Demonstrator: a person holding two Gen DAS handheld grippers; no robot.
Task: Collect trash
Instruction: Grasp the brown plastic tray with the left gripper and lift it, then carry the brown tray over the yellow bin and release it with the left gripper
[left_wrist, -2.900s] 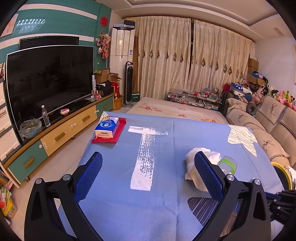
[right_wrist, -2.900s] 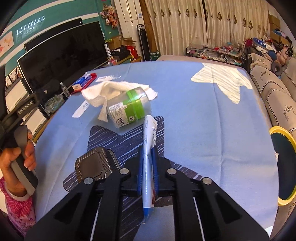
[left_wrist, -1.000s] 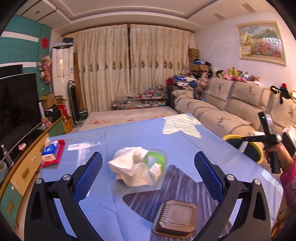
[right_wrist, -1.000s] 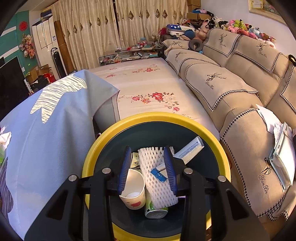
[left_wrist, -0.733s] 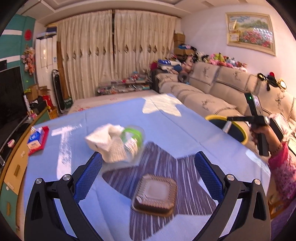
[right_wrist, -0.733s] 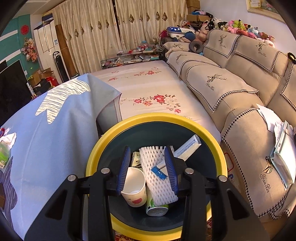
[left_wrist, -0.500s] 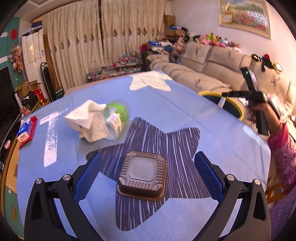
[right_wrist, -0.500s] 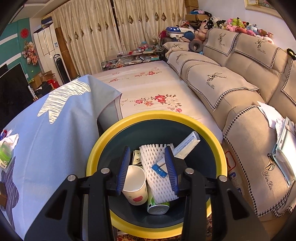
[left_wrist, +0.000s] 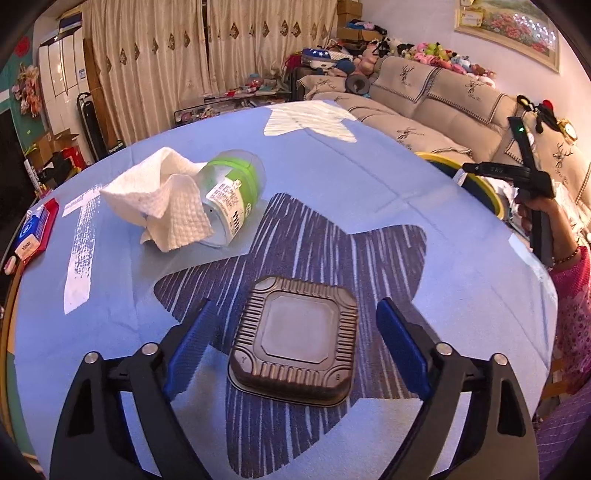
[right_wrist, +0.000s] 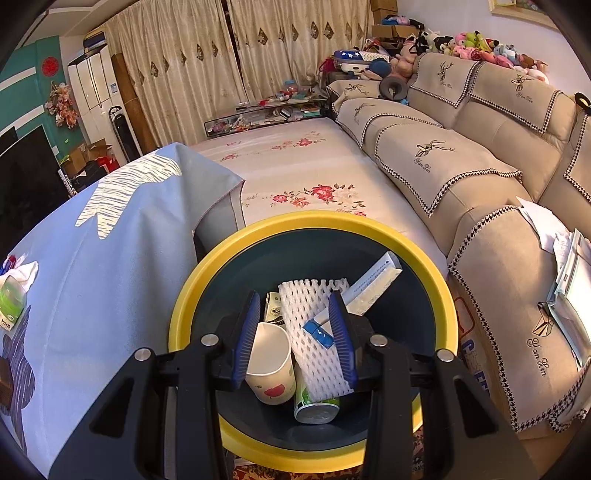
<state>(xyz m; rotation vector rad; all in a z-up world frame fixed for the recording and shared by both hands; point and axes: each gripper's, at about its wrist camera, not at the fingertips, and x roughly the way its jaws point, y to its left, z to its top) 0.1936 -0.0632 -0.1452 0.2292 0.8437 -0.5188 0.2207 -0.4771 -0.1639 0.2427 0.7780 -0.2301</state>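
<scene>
While the left gripper (left_wrist: 291, 341) hung over the blue tablecloth (left_wrist: 369, 177) with its blue-padded fingers (left_wrist: 186, 345) spread wide, a dark ribbed square plastic container (left_wrist: 295, 341) sat upside down on the cloth between them, touching neither pad. That container rested on the dark striped star print (left_wrist: 332, 251). Farther out on the cloth lay a clear plastic jar with a green band and a printed label (left_wrist: 232, 195), on its side, with a crumpled white paper towel (left_wrist: 162, 199) draped against it. Blue tissue pack on a red mat (left_wrist: 31, 230) was at the far left edge of the table.

Right gripper (right_wrist: 295, 332) was released, nothing between its pads, parted moderately, positioned above the round yellow-rimmed dark bin (right_wrist: 221, 247). Bin stood on the floor just beside the table's hanging cloth and near the beige sofa (right_wrist: 480, 155). Inside the bin: white foam mesh sleeve (right_wrist: 314, 332), white paper cup with a red print (right_wrist: 269, 363), green-labelled can (right_wrist: 316, 404), white toothpaste tube with a blue end (right_wrist: 369, 284) leaning across the mesh toward the bin wall, and a small printed carton (right_wrist: 273, 308) partly hidden behind the cup and sleeve.

From the left wrist view, the person's right hand (left_wrist: 535, 218) was visible at the table's far right, gripping the black handle, with the bin rim (left_wrist: 476, 181) just beyond the table edge.
</scene>
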